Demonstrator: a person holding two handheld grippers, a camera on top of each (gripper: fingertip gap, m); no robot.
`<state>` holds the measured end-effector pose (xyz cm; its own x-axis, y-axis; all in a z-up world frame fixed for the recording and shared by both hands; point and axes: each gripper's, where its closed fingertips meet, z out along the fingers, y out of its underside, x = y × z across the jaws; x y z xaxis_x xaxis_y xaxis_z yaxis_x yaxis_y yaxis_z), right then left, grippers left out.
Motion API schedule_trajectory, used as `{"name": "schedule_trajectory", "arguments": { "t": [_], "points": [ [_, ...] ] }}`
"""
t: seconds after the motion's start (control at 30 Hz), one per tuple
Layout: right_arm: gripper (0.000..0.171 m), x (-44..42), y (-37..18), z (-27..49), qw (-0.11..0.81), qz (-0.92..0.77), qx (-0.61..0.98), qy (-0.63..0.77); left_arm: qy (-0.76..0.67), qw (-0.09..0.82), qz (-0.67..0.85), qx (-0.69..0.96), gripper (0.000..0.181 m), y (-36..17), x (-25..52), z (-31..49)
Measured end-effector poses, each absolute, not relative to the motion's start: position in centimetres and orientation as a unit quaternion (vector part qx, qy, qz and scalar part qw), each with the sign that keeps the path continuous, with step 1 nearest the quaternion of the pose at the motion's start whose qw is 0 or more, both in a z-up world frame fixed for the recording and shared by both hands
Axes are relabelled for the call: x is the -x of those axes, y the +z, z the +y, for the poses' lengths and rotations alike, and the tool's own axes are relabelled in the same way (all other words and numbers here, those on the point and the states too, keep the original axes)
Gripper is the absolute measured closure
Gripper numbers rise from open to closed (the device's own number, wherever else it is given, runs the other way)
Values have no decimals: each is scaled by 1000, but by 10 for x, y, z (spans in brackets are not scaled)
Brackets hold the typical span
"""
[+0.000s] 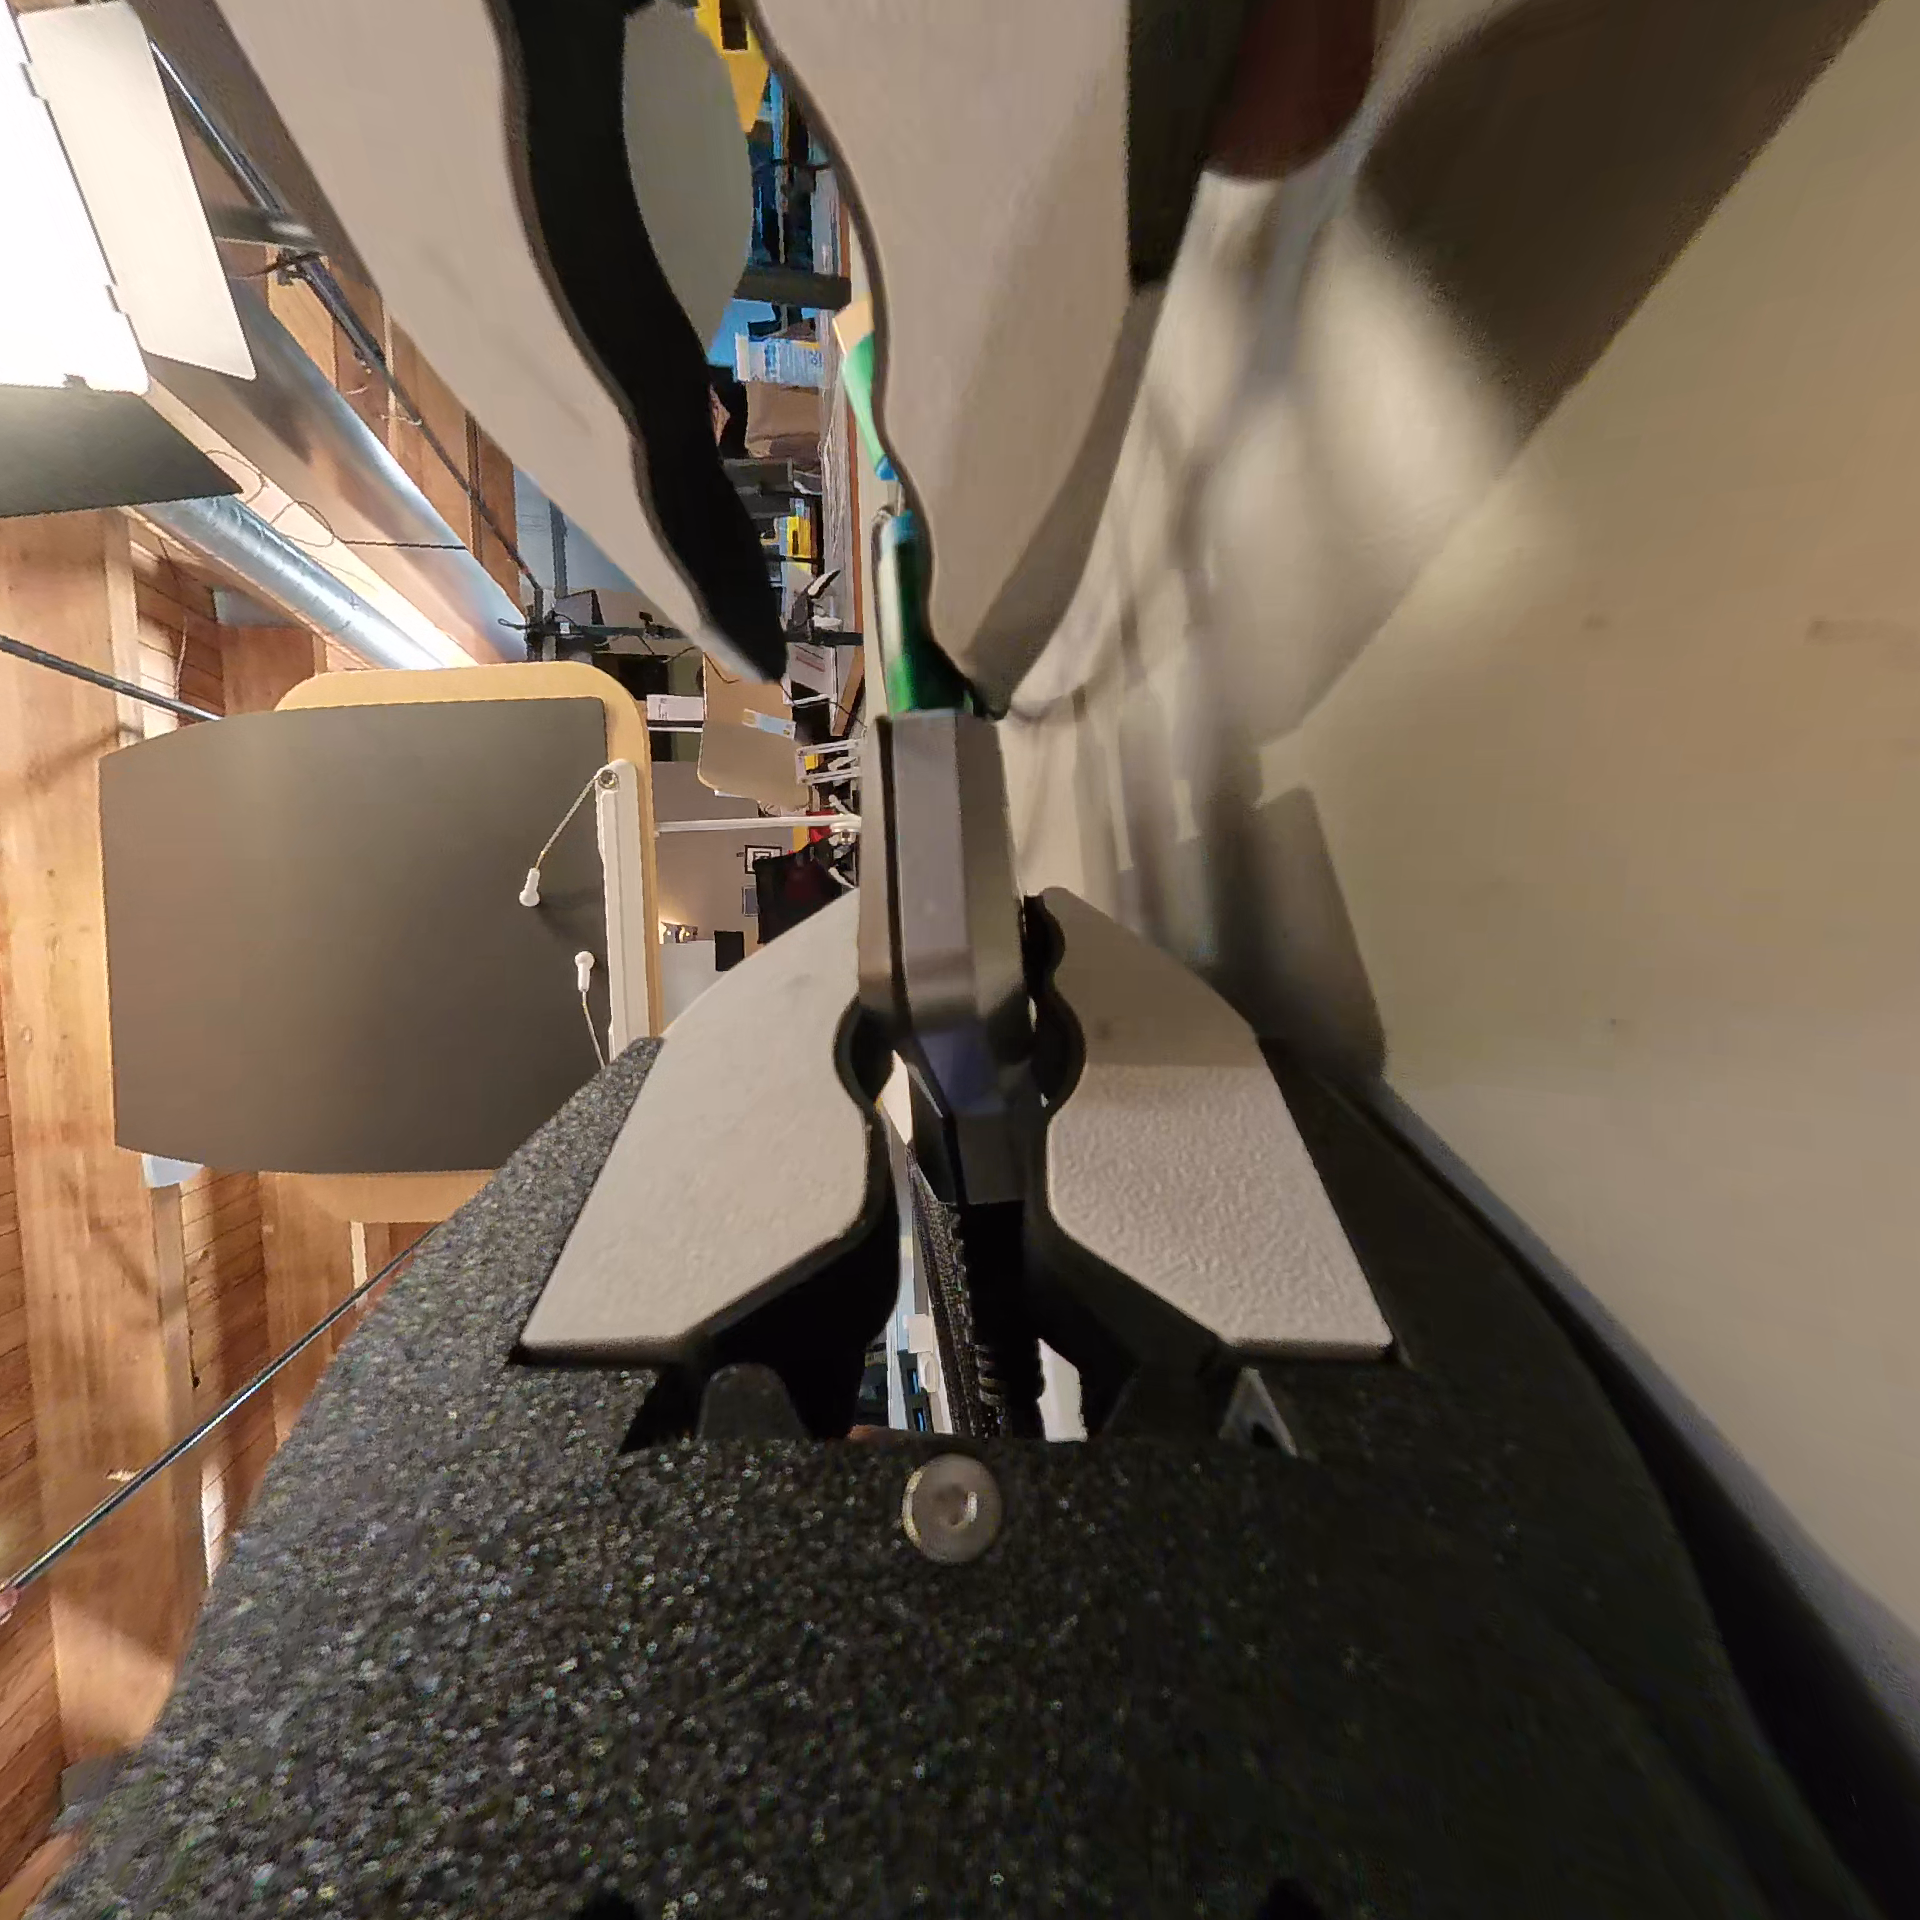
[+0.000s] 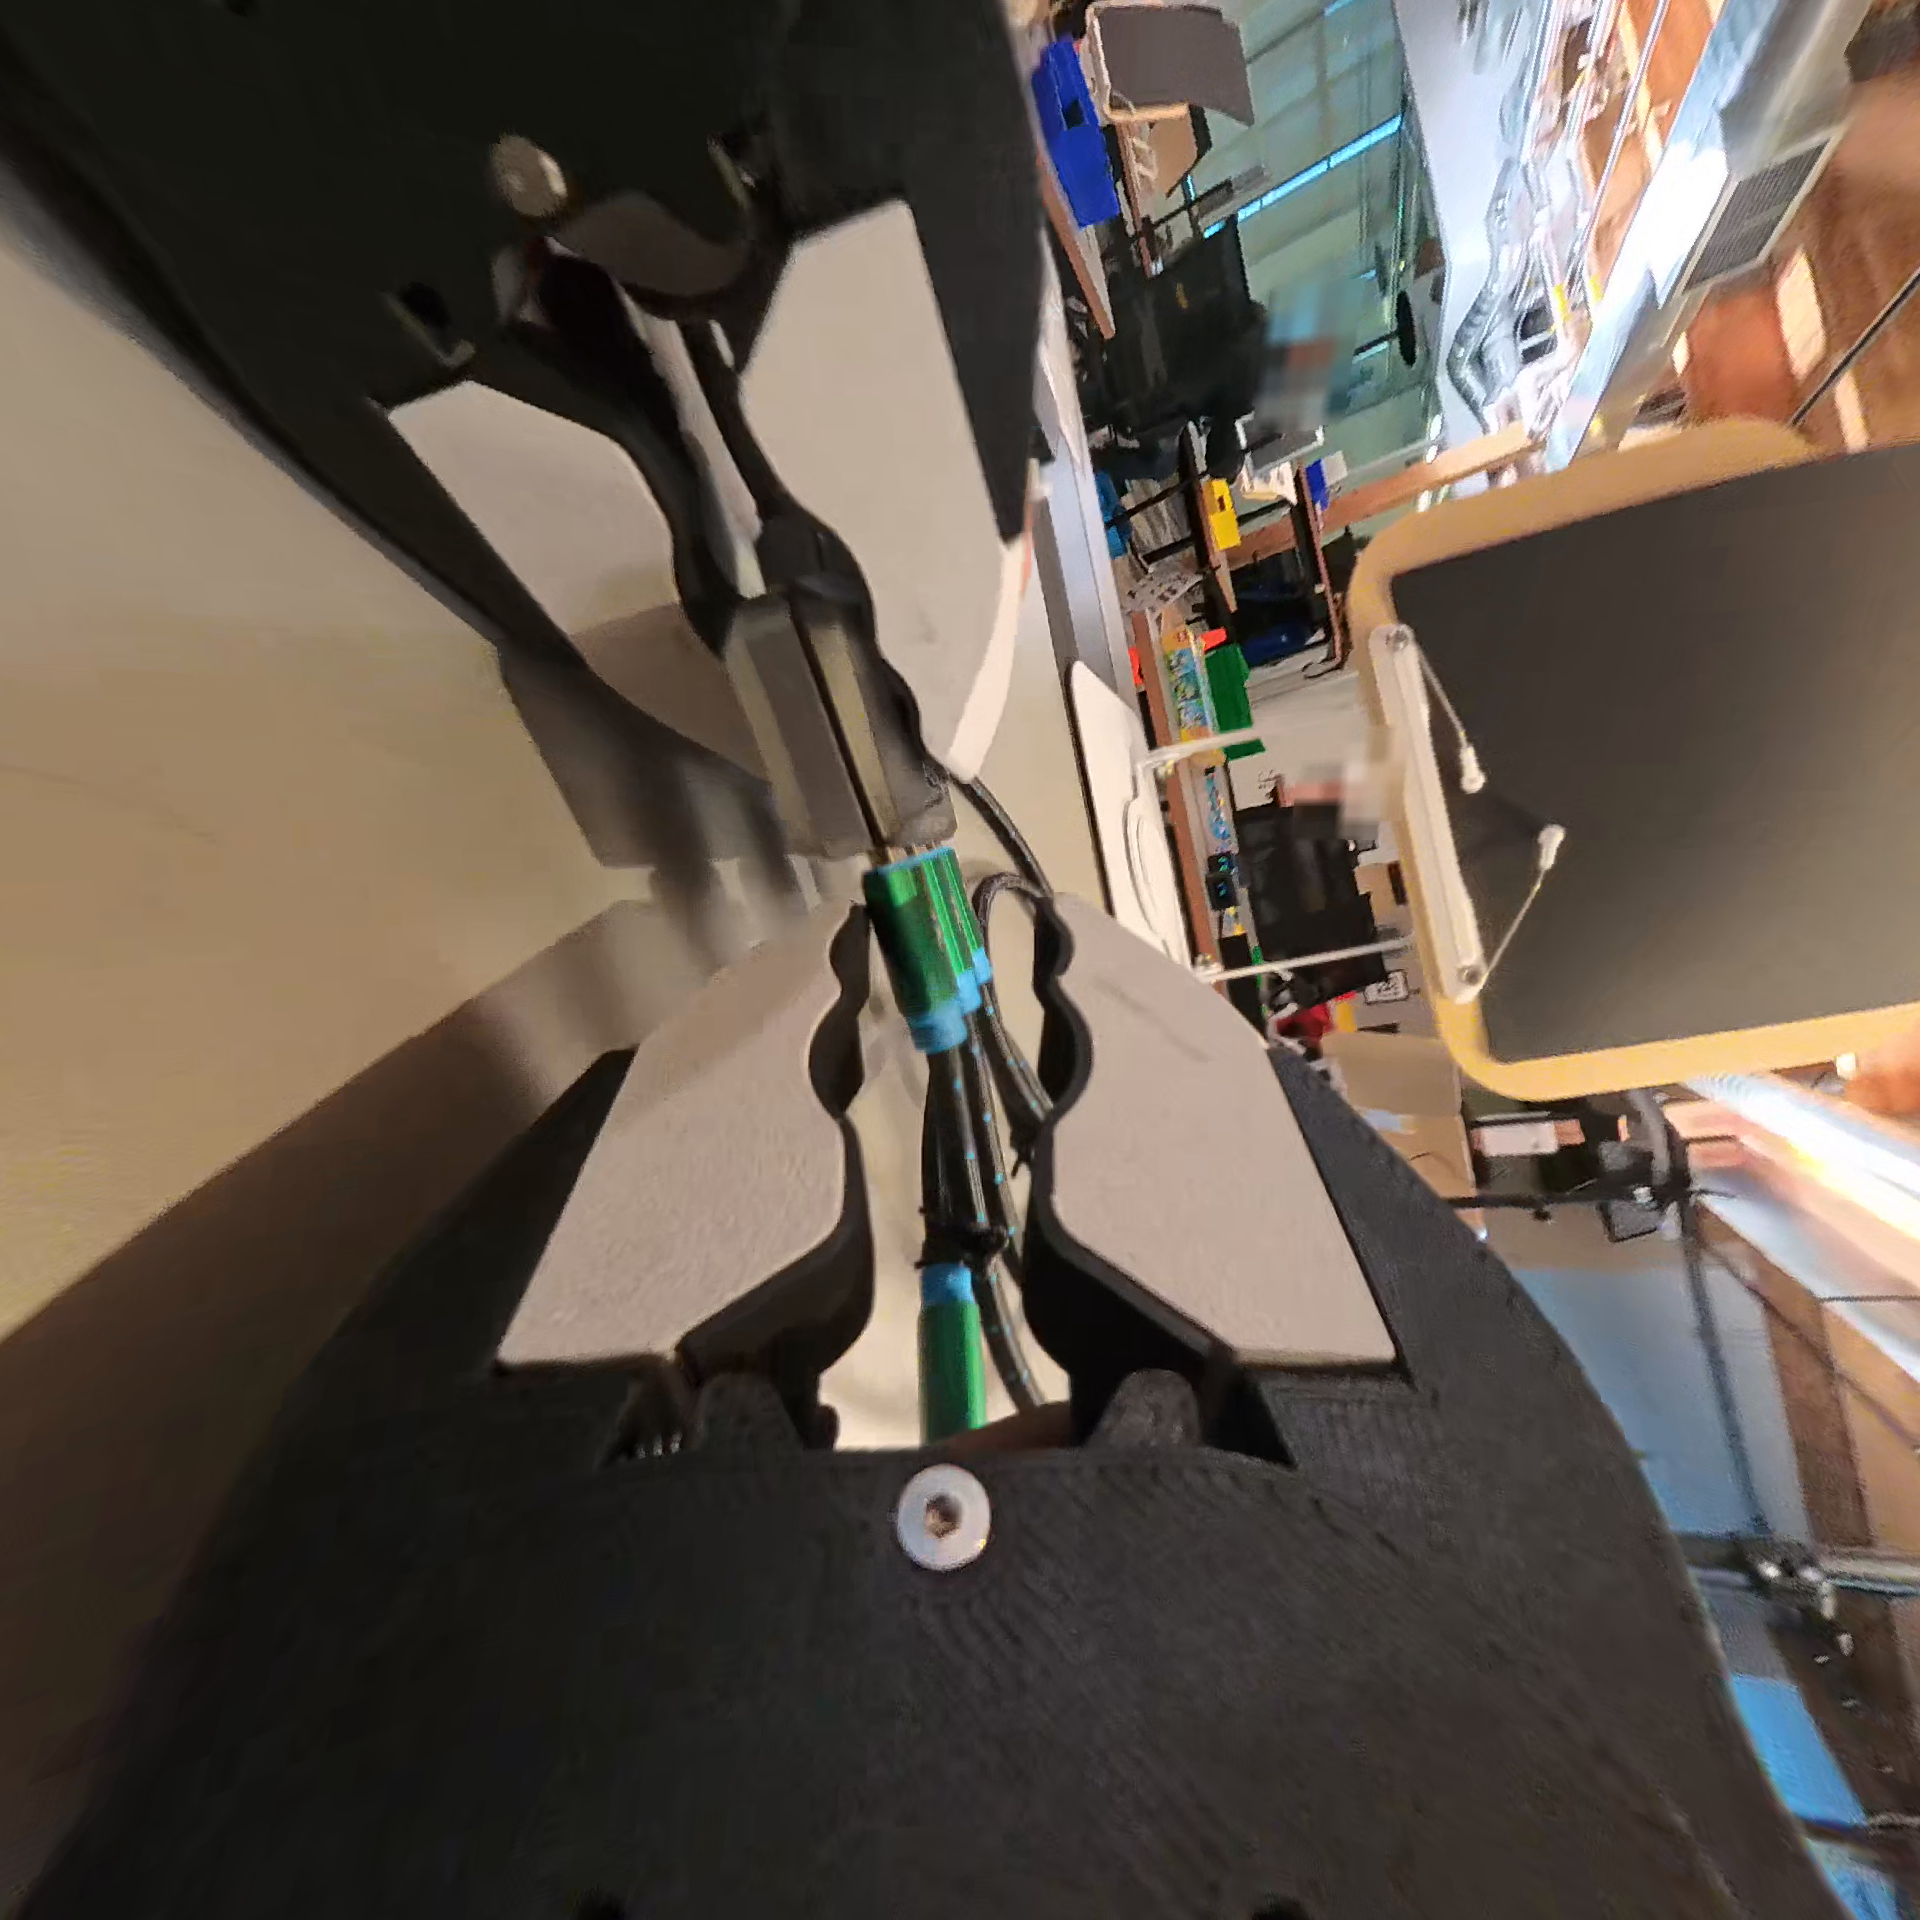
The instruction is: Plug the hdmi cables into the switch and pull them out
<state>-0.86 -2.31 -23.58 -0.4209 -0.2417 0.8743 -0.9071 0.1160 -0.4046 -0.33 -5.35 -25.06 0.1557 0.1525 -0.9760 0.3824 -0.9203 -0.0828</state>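
Note:
My left gripper (image 1: 958, 992) is shut on the black switch box (image 1: 935, 831), which sticks out past its tips. Both views are rolled sideways. In the right wrist view the switch (image 2: 810, 727) sits in the left gripper (image 2: 821, 665) at the top. Two green HDMI plugs (image 2: 920, 945) with blue collars meet its near end, and a little bare metal shows at the joint. My right gripper (image 2: 945, 925) is open, with its jaws on either side of the plugs. The braided black cables (image 2: 977, 1132) run back between the fingers. A third green plug (image 2: 951, 1351) lies near the finger bases.
The cream tabletop (image 1: 1558, 831) runs close along one side of both grippers; it also shows in the right wrist view (image 2: 208, 727). A black panel with a wooden rim (image 1: 353, 935) stands behind. Shelves with coloured bins (image 2: 1216, 540) fill the far room. Only a small space, under 4 cm, lies between the two pairs of fingers.

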Motion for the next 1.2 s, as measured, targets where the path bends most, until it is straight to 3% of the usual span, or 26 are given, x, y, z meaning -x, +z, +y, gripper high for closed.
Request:
{"name": "schedule_trajectory", "arguments": {
  "t": [0.17, 0.7, 0.87, 1.2],
  "points": [
    [158, 5, -248, -27, 362, -652, -461, 480, -624, 91, 166, -758, 158, -252, 5, -50],
    [159, 6, -250, -8, 320, -636, -508, 485, -623, 58, 146, -766, 157, -254, 5, -34],
    [159, 105, -230, 13, 371, -669, -420, 488, -622, 113, 245, -735, 158, -251, -33, -104],
    [159, 93, -237, 7, 349, -680, -425, 486, -620, 97, 254, -736, 158, -250, -32, -107]
  ]
}}
